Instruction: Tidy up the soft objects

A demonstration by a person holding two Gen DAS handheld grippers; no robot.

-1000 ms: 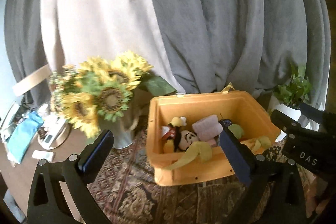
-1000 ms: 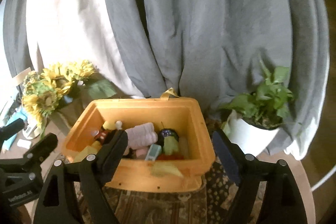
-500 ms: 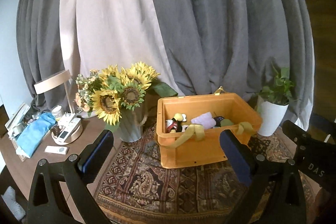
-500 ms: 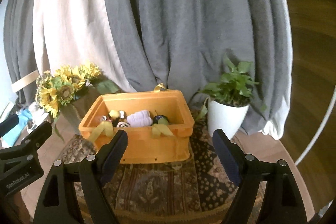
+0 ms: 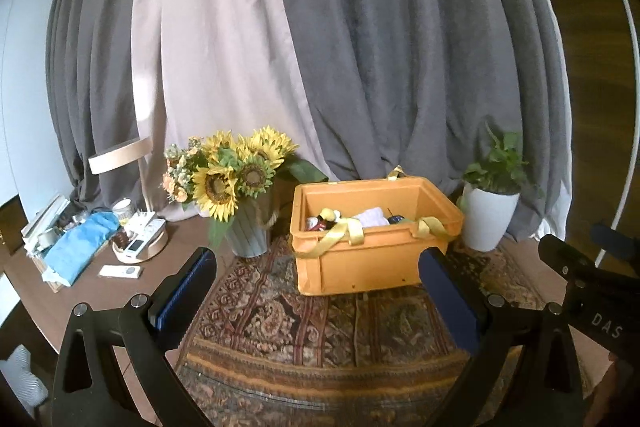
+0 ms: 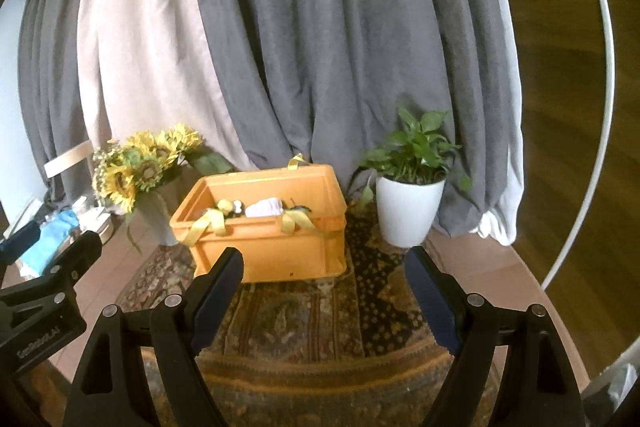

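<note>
An orange plastic crate stands on a patterned rug. It holds several soft toys: a pale lilac rolled cloth, a yellow and black plush and others half hidden. Yellow ribbon straps hang over its front rim. My left gripper is open and empty, well in front of the crate. My right gripper is open and empty, also in front of it.
A grey vase of sunflowers stands left of the crate. A white pot with a green plant stands to its right. A round tray with remotes, a blue cloth and grey curtains lie behind.
Both grippers have pulled back and away from the crate, which now looks smaller and farther. Both stay open and empty.
</note>
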